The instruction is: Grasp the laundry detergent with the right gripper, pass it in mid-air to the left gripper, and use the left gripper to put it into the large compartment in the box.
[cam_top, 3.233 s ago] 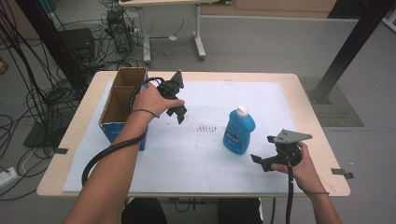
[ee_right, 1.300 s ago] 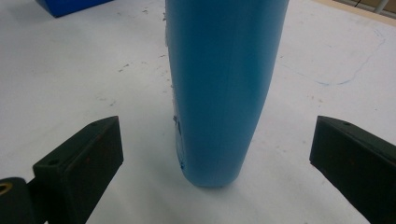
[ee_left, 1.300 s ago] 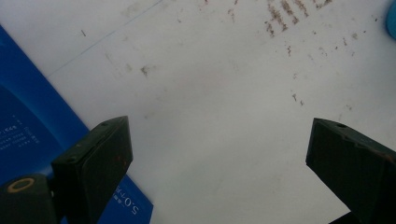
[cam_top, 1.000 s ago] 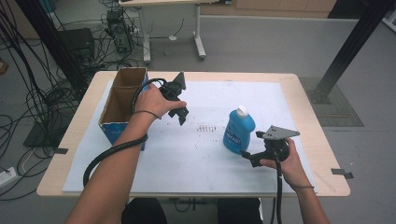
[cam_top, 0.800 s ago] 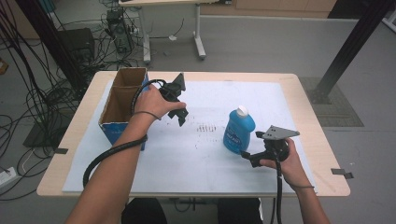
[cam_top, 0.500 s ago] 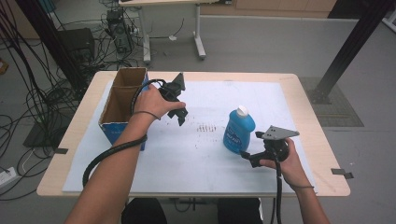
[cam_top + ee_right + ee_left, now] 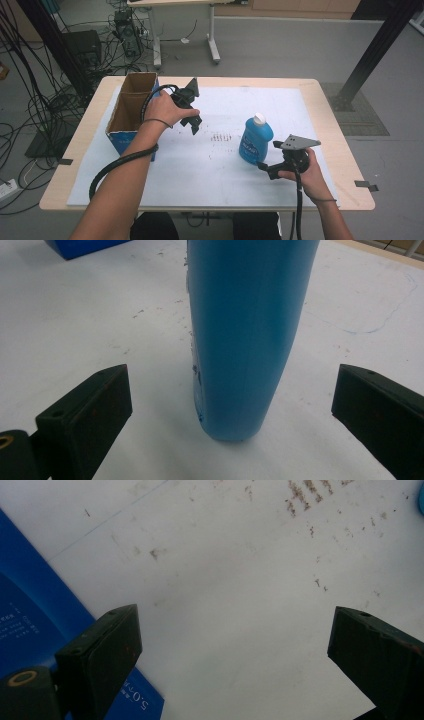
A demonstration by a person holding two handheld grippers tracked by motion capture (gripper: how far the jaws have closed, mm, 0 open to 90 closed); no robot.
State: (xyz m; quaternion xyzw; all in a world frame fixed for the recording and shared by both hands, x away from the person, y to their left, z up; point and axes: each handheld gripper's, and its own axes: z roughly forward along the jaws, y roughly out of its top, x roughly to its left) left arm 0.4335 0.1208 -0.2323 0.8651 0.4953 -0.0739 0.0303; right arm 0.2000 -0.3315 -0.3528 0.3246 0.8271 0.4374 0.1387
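In the high view, the right tool is sitting low on the tabletop with its tips just beside the base of the upright blue bottle, while the left tool is hanging over the white sheet close to the cardboard box, well apart from the bottle. In the left gripper view, the left tool is standing wide open, gripping nothing, with the box's blue wall beside its left jaw. In the right gripper view, the right tool is gaping wide and empty, the blue bottle standing just ahead, centred between the jaws and touching neither.
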